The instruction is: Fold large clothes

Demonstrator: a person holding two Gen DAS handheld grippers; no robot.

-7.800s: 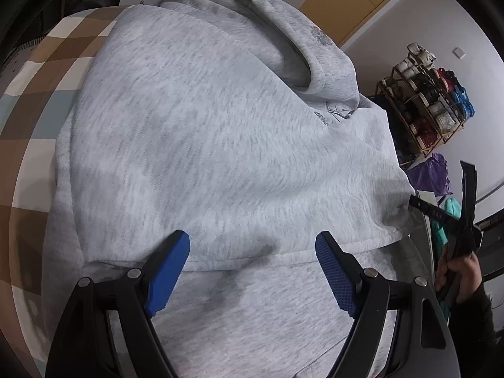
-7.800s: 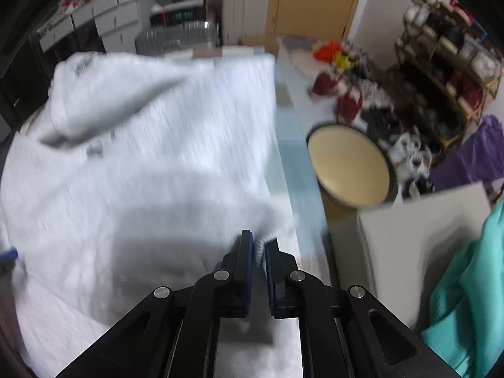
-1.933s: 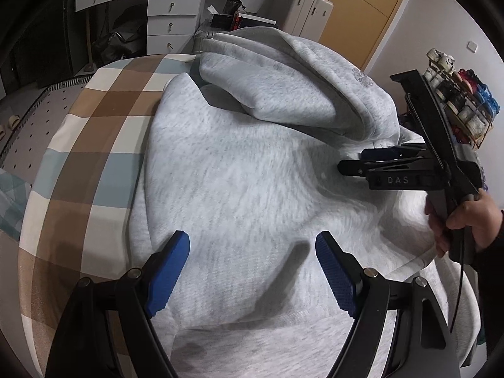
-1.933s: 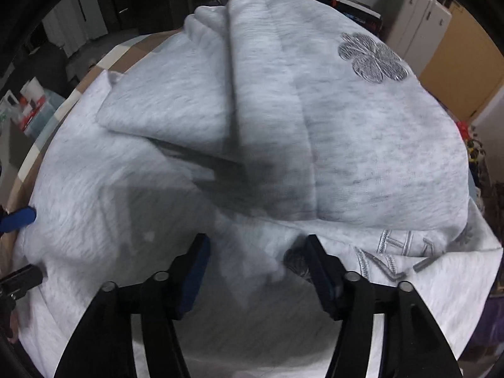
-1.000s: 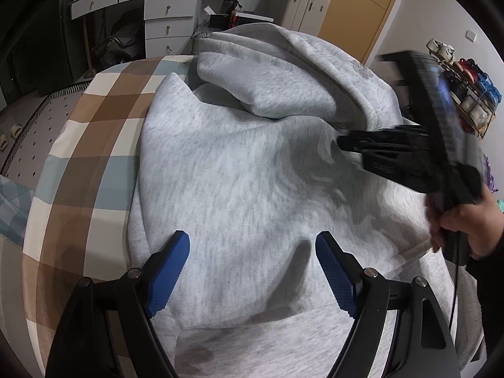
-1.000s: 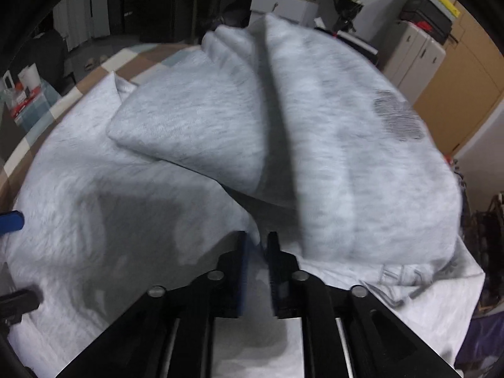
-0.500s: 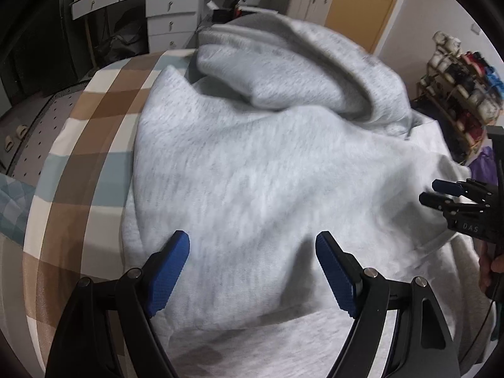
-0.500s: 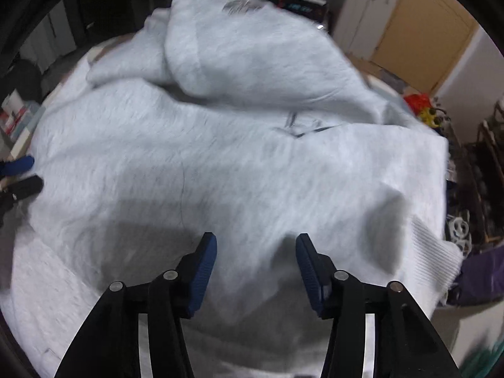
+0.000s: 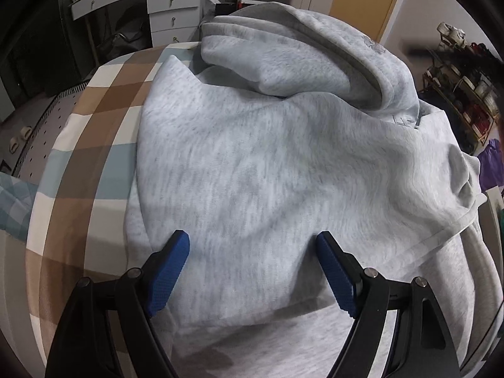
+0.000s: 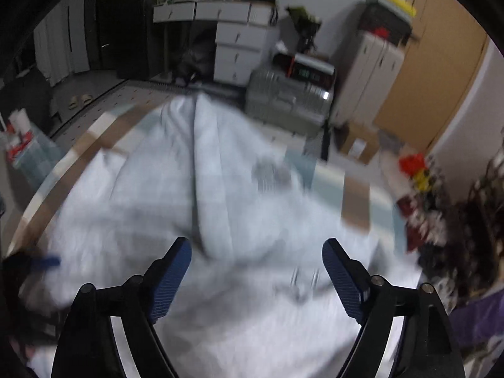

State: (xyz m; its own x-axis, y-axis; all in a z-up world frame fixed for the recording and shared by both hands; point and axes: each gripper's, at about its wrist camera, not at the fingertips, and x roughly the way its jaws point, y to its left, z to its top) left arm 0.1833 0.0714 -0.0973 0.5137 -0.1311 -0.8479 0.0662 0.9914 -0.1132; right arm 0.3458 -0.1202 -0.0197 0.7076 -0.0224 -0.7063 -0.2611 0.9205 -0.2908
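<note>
A large light-grey hoodie (image 9: 267,157) lies spread on a bed with a brown, white and blue checked cover (image 9: 94,132). Its hood (image 9: 299,50) is bunched at the far end. My left gripper (image 9: 252,245) hovers open just over the hoodie's near fold, with nothing between its blue pads. In the blurred right wrist view, my right gripper (image 10: 256,252) hangs above the hoodie (image 10: 220,189). Its jaws are opening and hold nothing. The left gripper's blue tip (image 10: 47,261) shows at that view's left edge.
White drawers (image 9: 170,9) and a wooden door (image 10: 434,72) stand beyond the bed. A silver suitcase (image 10: 289,100) sits at the bed's far end. A shoe rack (image 9: 466,94) and purple cloth (image 9: 491,163) are on the right.
The right gripper went from shut on a fold of the hoodie to open, then rose and left the left wrist view. The fabric settled flat. The left gripper stayed put.
</note>
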